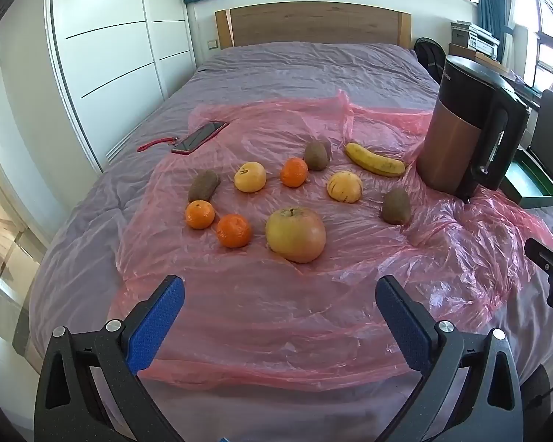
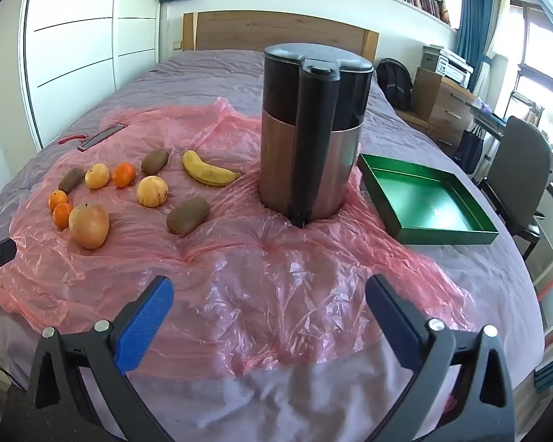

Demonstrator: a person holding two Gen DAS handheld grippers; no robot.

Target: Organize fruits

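Landmark: the tall jug (image 2: 313, 136) is standing upright on the bed (image 1: 313, 70), black glossy top, brushed coppery metal barrel, black handle running down its side.
Sheet: a thin pink plastic sheet (image 2: 261, 287) is lying crinkled and translucent under the jug, spreading over the grey, softly creased cover.
Banana: a curved yellow banana (image 2: 210, 174), lightly speckled, is lying just left of the jug.
Kiwis: three fuzzy brown oval kiwis are lying left of the jug, the nearest one (image 2: 188, 216) close to its base, another (image 2: 155, 160) beyond the banana, the third (image 2: 71, 179) far left.
Yellow fruits: two smooth round pale-yellow fruits, one (image 2: 152, 191) streaked with thin dark lines, the other (image 2: 97, 175) further left of the jug.
Mandarins: three small dimpled orange mandarins, one (image 2: 124, 175) mid-cluster, two (image 2: 61, 208) touching at the far left.
Apple: a large, matt, yellow-red apple (image 2: 89, 225) is sitting well left of the jug, just beside the paired mandarins.
Tray: a shallow square green tray (image 2: 427, 202) with a shiny floor is lying empty just right of the jug.
Left tongs (image 1: 280, 313): spread wide, released, blue ribbed pads gripping nothing, hovering over bare sheet near the apple.
Right tongs (image 2: 269, 313): spread wide, released, holding nothing, hanging over the sheet in front of the jug.
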